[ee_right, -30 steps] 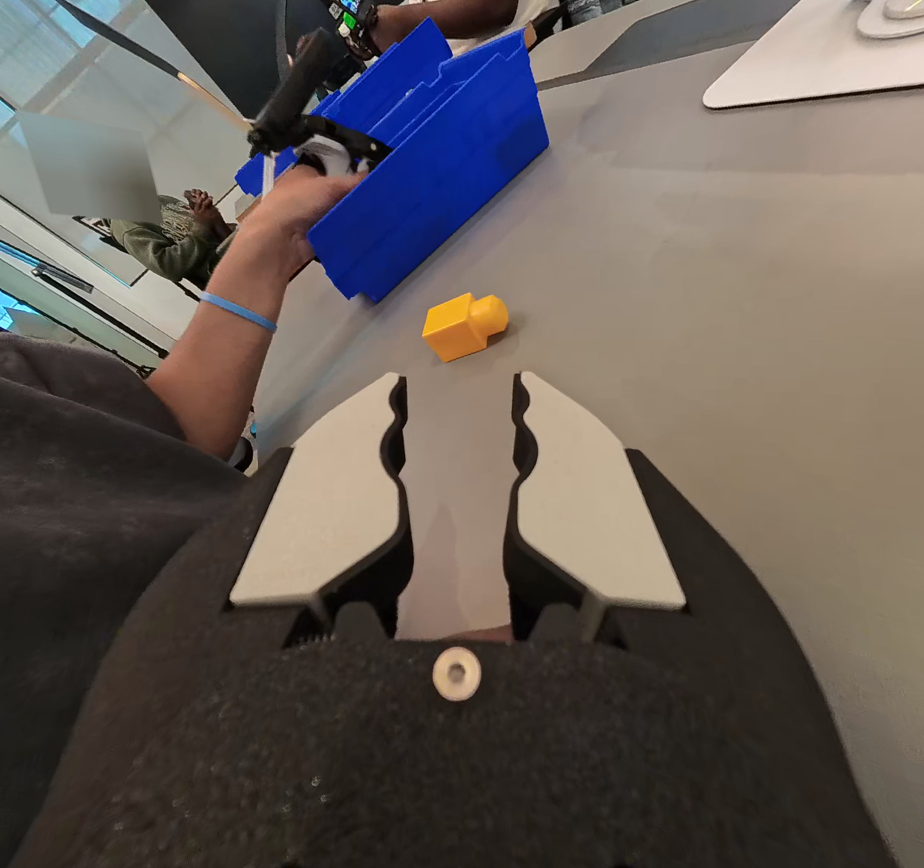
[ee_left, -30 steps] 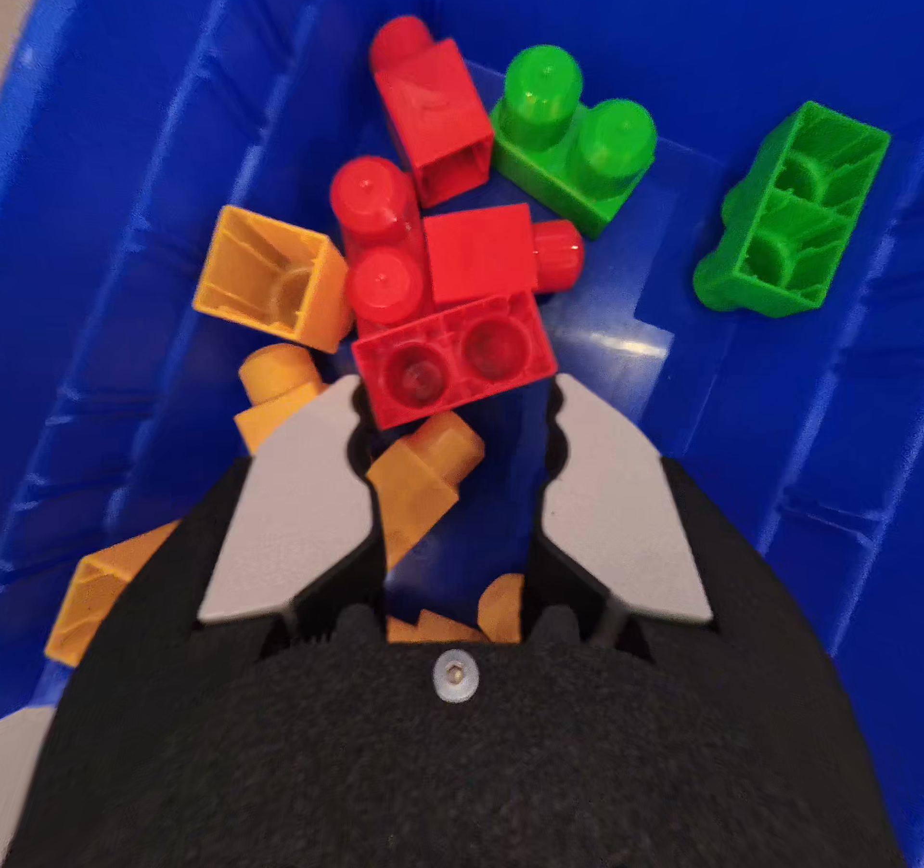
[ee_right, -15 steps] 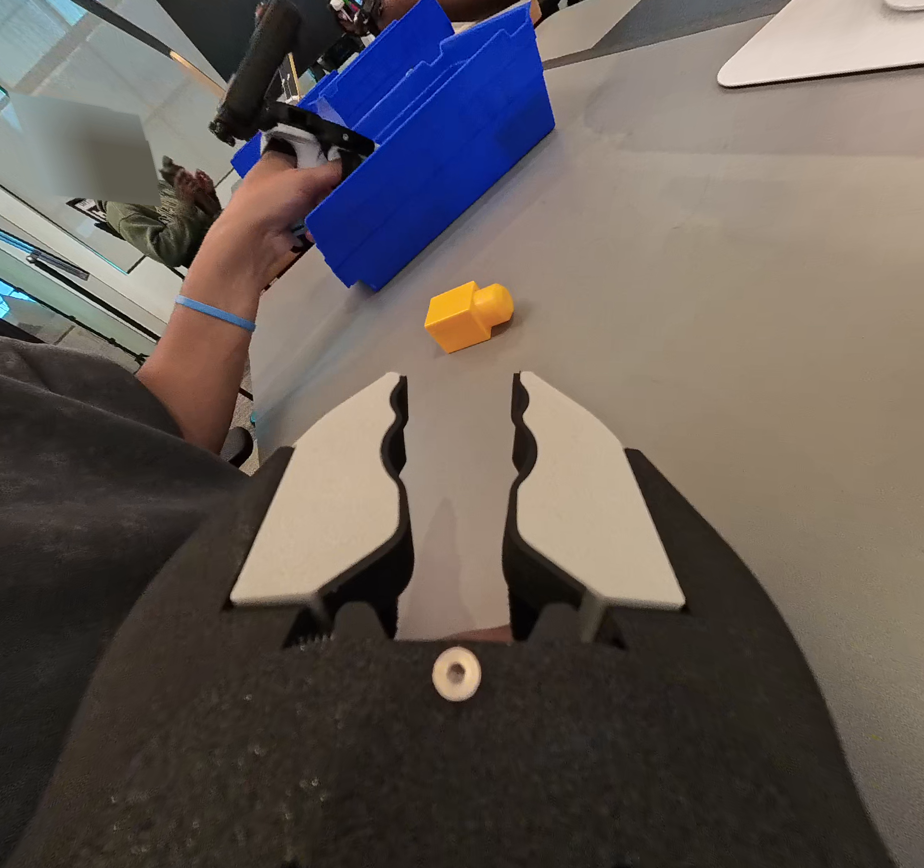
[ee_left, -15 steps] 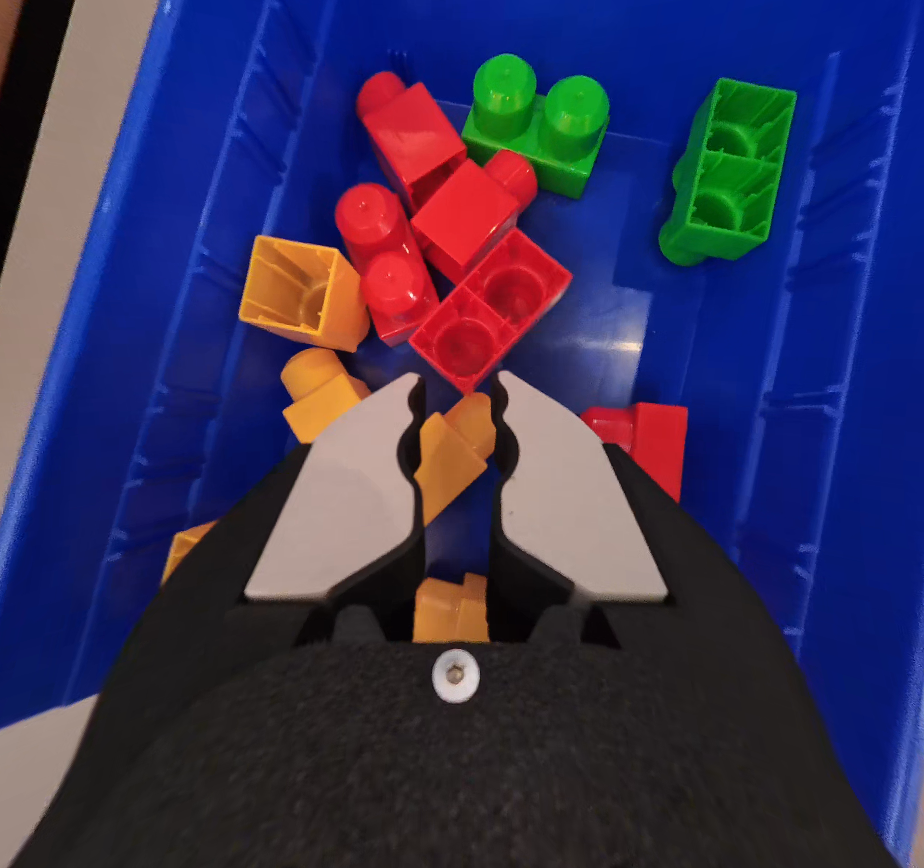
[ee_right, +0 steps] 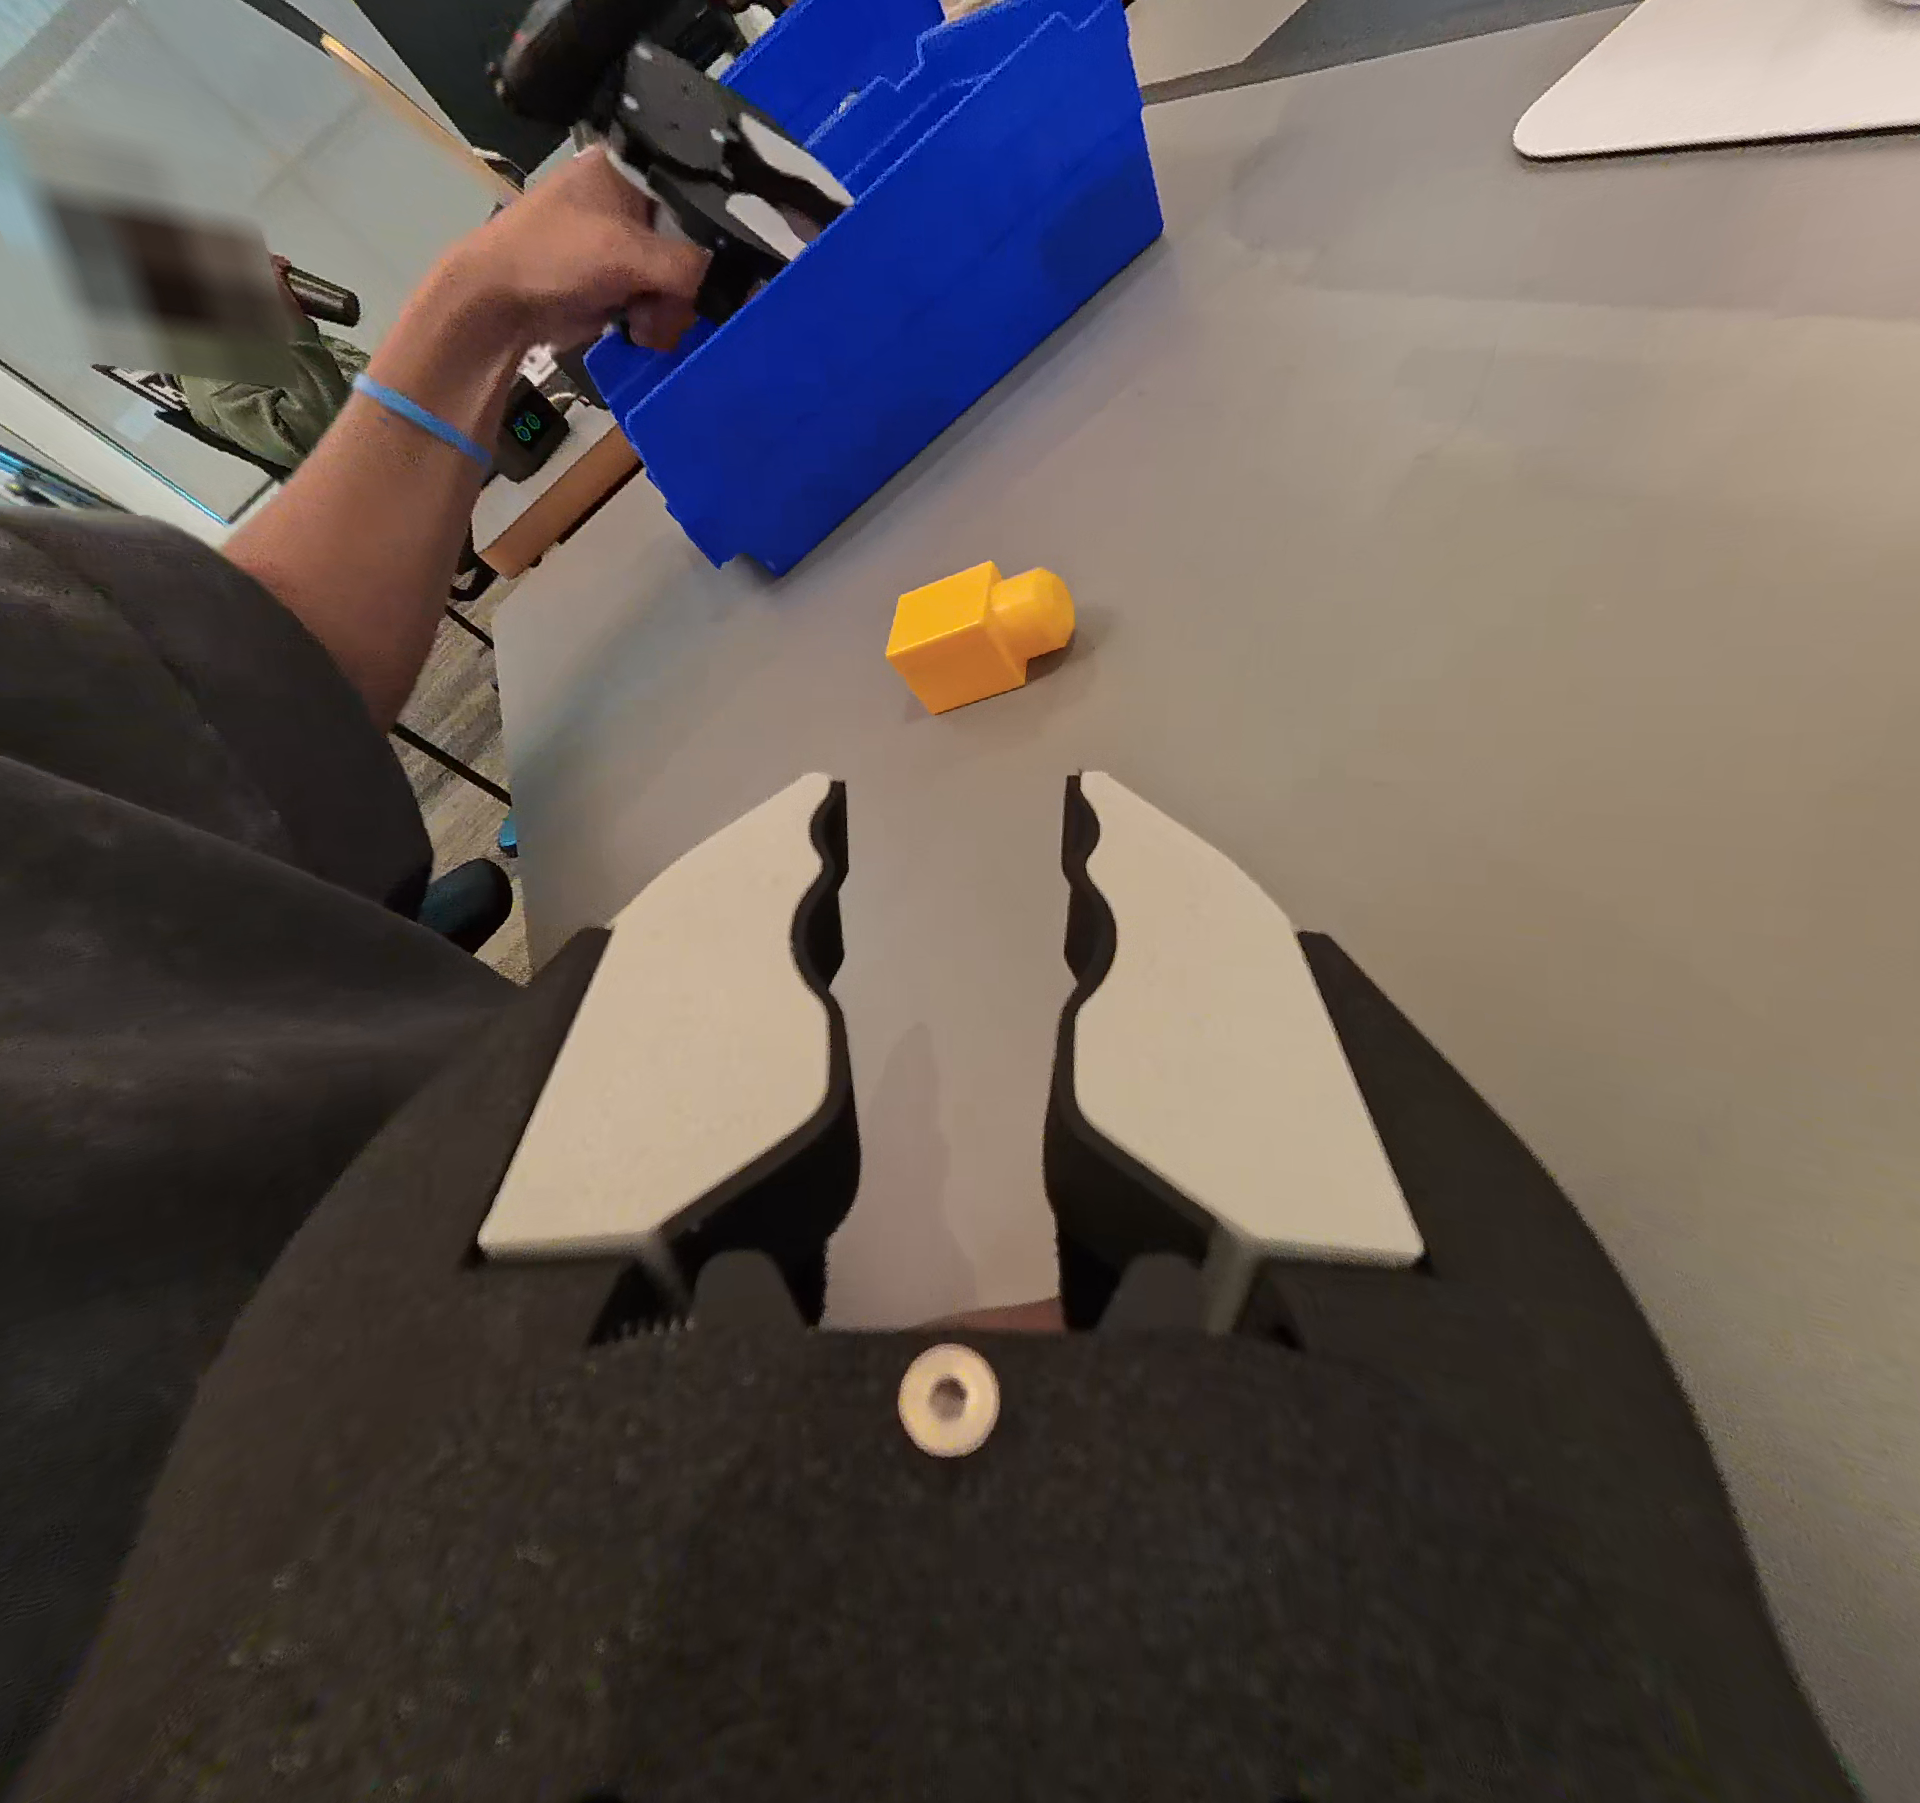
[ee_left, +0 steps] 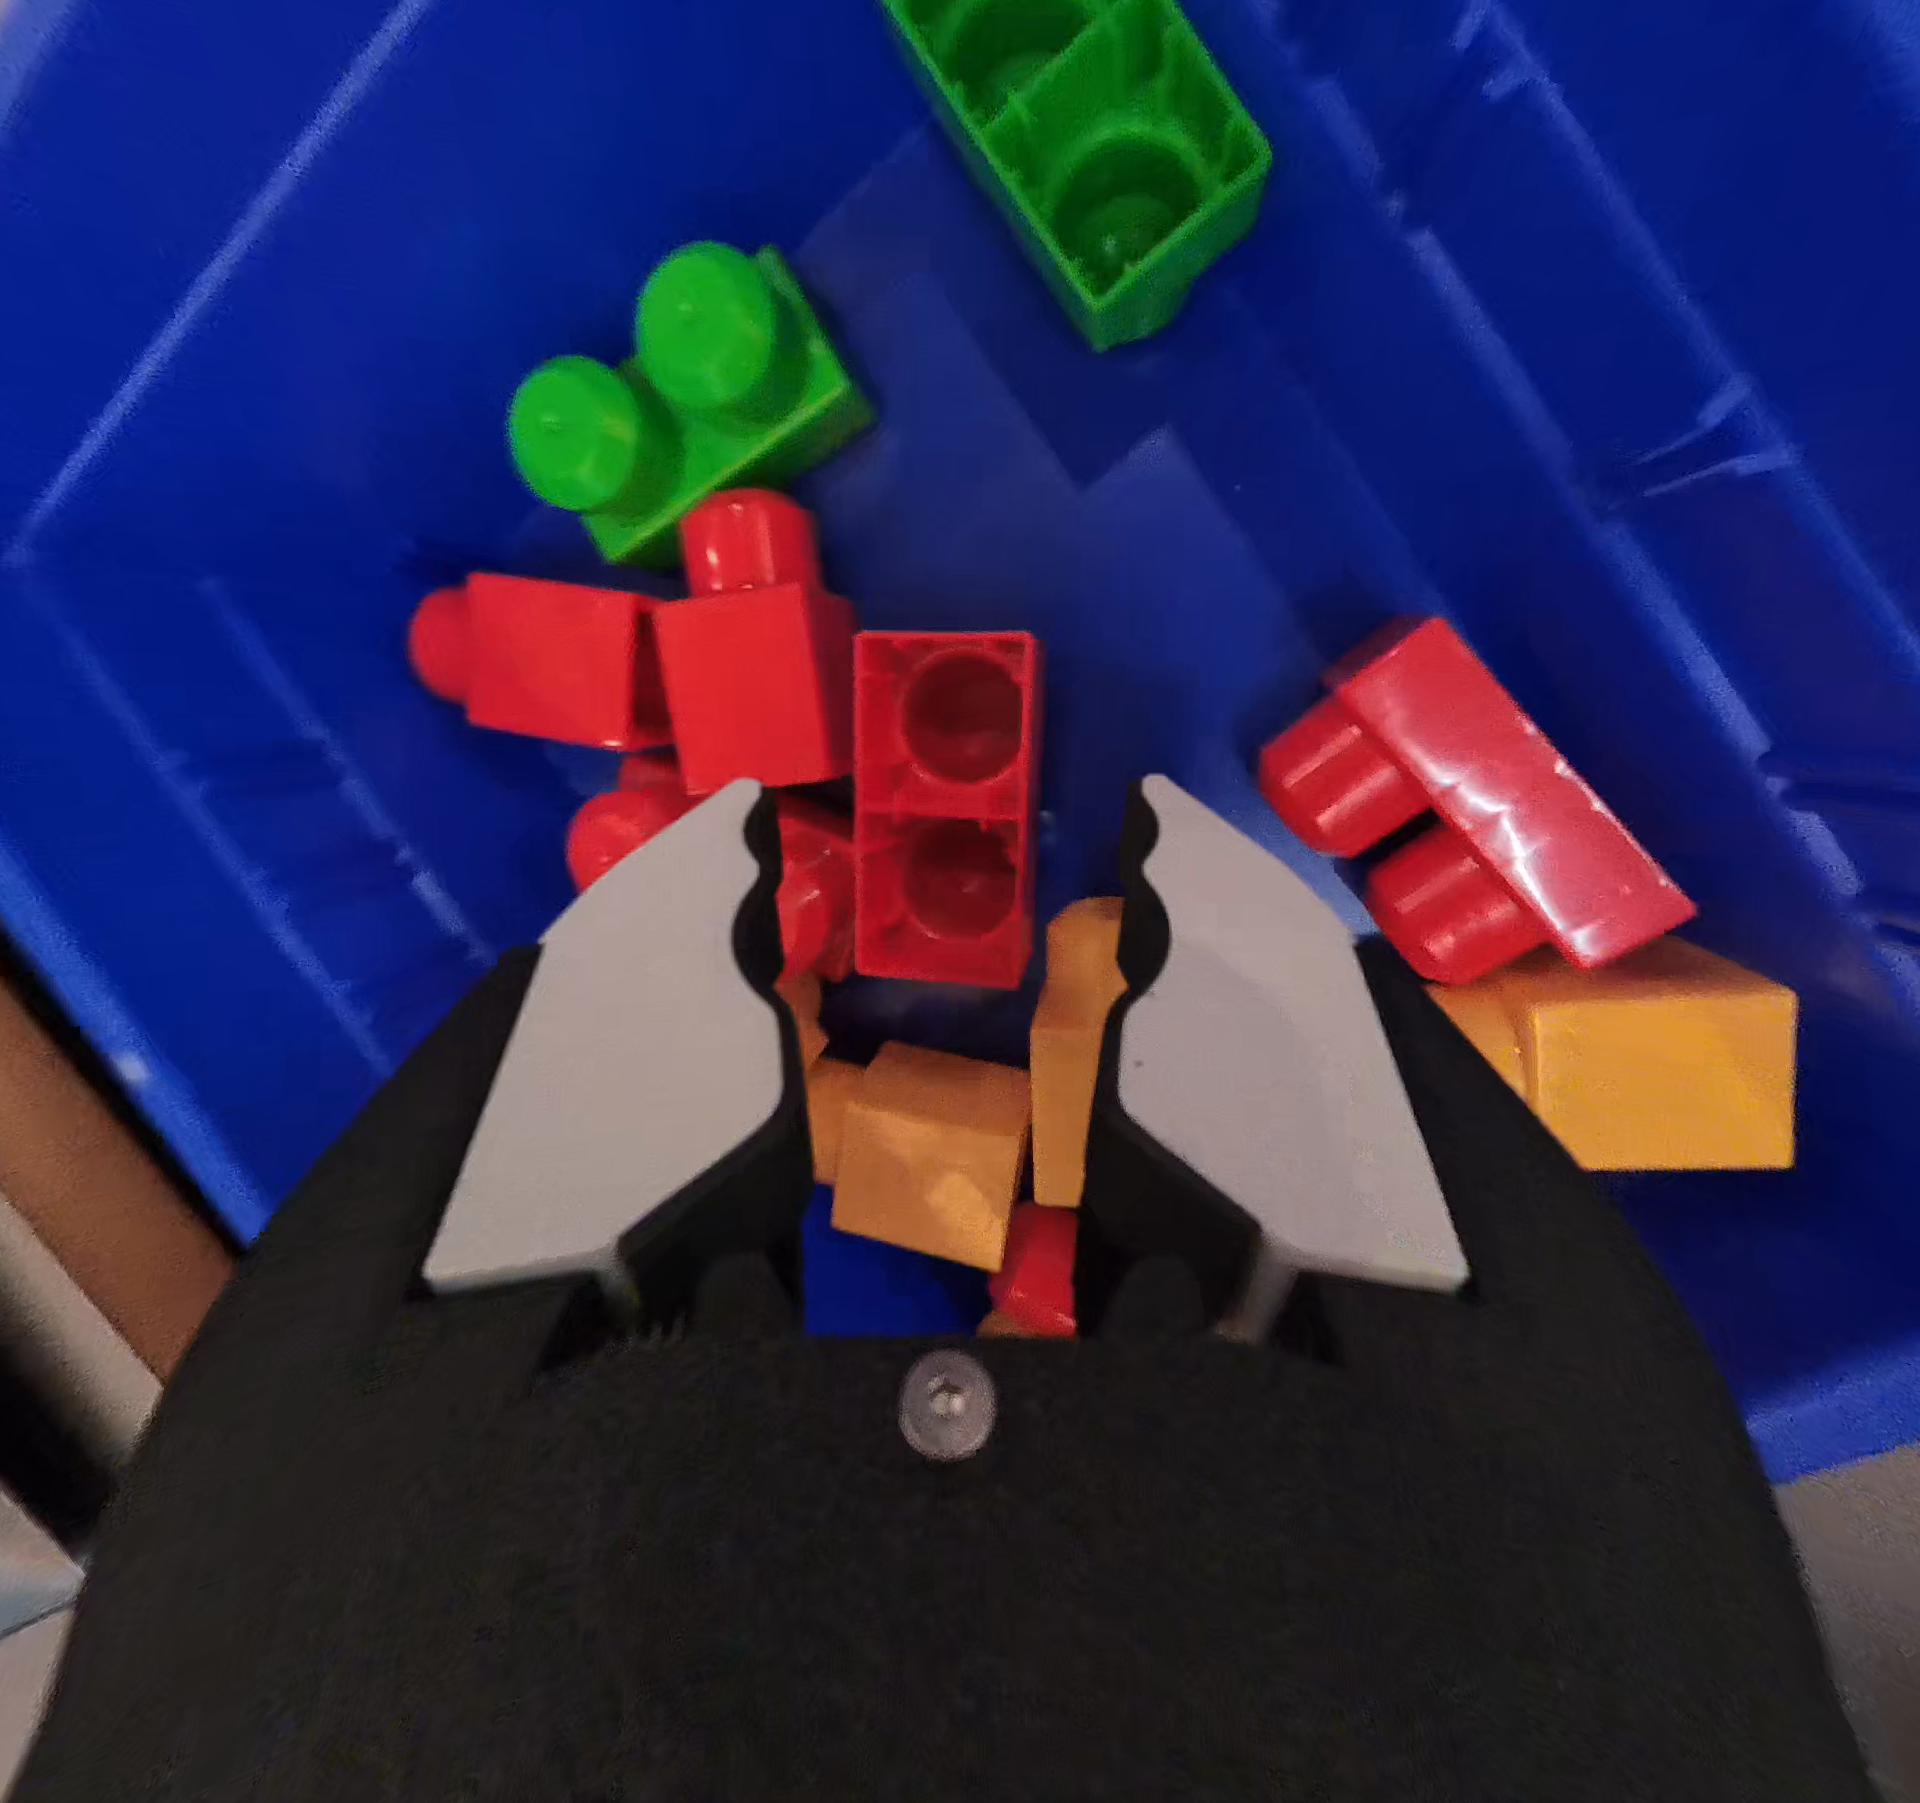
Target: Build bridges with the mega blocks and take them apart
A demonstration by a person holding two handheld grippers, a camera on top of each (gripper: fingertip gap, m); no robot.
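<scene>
In the left wrist view the left gripper (ee_left: 945, 818) reaches down into a blue bin (ee_left: 260, 319), its jaws spread wide with nothing clamped between them. At the far left of the pile lies a green two-stud block (ee_left: 686, 392) on its side. Just nearer sit two red single-stud blocks, one (ee_left: 540, 657) pointing left and one (ee_left: 748, 662) with its stud pointing away, touching each other. Right beside them a red two-stud block (ee_left: 943, 803) shows its hollow underside and lies in line with the gap between the fingers, beyond their tips. Below it, between the fingers, are orange blocks (ee_left: 930, 1145) lying on the bin floor, with a small red piece (ee_left: 1034, 1270) close to the gripper's base. Far off, toward the upper right, a second green two-stud block (ee_left: 1070, 101) lies open side up. At the right, another red two-stud block (ee_left: 1475, 803) leans on a larger orange block (ee_left: 1652, 1078) against the bin wall.

In the right wrist view a hand (ee_right: 561, 267) at the left holds the left gripper (ee_right: 717, 153) over the blue bin (ee_right: 914, 319), which stands on the grey bench (ee_right: 1507, 610). Near the bin, apart from it, an orange single-stud block (ee_right: 977, 636) lies on its side on the bench, stud pointing right. The right gripper (ee_right: 956, 797) hangs low over the bench, just short of that block, jaws partly apart and empty. At the far right a white flat stand base (ee_right: 1745, 60) rests on the bench.
</scene>
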